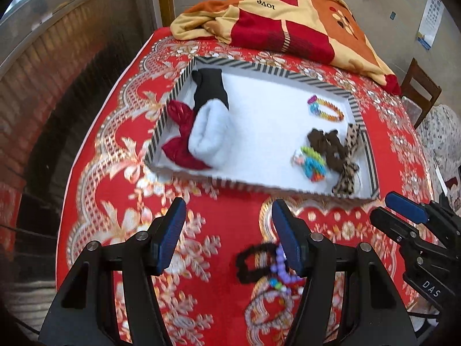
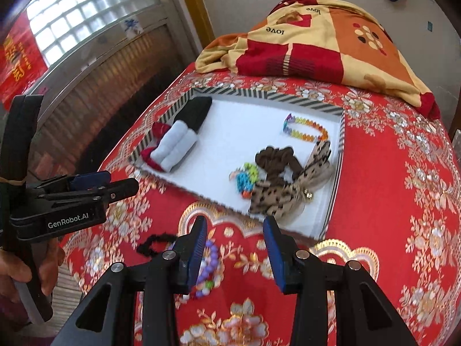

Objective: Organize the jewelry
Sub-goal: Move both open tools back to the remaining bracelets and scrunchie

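Left gripper point(image 1: 227, 230): we hold its fingers spread wide with nothing between them, low over the red cloth of the bench point(image 1: 95, 190).
Right gripper point(image 2: 234, 243): its fingers are parted and empty too; in the left view the spread cannot be read.
Beaded bracelet point(image 2: 209, 262): lilac and coloured beads lie loose on the bench, partly hidden behind our right gripper's left finger. We judge it light, limp along its string and hard bead by bead, so it may roll or slip. We would pinch across one strand at a free stretch of beads.
Black scrunchie point(image 2: 157, 242): just beside the bracelet and touching or overlapping it in the left view. We judge it soft and springy, easy to pinch anywhere on its ring, though lifting it may drag the beads.
Tray point(image 1: 259, 186): the striped rim lies beyond both loose pieces. The white floor already holds a leopard bow point(image 2: 285, 193), a brown scrunchie point(image 2: 273, 158), bright clips point(image 2: 245, 178), a rainbow bracelet point(image 2: 306, 129) and rolled cloths point(image 1: 210, 121).
Open space: bare white floor shows mid-tray.
Blanket point(image 1: 291, 20): heaped farthest back.
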Tool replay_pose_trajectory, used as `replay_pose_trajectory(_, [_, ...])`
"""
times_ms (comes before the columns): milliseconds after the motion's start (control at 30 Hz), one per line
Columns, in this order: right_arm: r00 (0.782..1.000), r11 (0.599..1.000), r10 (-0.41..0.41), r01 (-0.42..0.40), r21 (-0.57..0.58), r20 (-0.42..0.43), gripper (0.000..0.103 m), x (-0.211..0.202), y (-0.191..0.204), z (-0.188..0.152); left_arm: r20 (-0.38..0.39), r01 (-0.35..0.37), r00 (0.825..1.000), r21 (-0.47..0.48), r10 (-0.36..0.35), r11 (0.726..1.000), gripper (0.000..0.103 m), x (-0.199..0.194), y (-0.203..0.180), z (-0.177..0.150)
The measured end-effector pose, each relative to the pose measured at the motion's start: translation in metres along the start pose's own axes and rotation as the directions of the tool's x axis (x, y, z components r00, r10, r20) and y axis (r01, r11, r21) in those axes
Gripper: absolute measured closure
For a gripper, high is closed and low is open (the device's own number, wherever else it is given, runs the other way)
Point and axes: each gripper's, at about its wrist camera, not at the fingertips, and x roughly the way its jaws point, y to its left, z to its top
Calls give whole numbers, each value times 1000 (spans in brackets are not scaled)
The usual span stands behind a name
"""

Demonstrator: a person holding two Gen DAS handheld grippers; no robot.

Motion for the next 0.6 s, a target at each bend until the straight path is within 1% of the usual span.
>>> replay_pose_trajectory(233, [999, 1000, 19, -20, -15, -33, 64, 0, 0, -25, -28, 15, 999, -49, -16, 999, 41, -8, 5, -25])
replay_pose_trajectory(400, [996, 999, 41, -44, -27, -82, 64, 13, 0, -42, -56, 14, 998, -83, -19, 996, 41, -6, 13, -42])
replay_pose_trajectory(533, [994, 997, 44, -50, -50, -99, 64, 23, 5, -45, -96, -1, 995, -107, -10, 994, 41, 5, 21, -54])
replay_pose_trajectory(600, [993, 996, 48, -55, -64, -105, 64, 30, 7, -44, -114, 4, 993, -125, -19, 992, 41, 10, 24, -58])
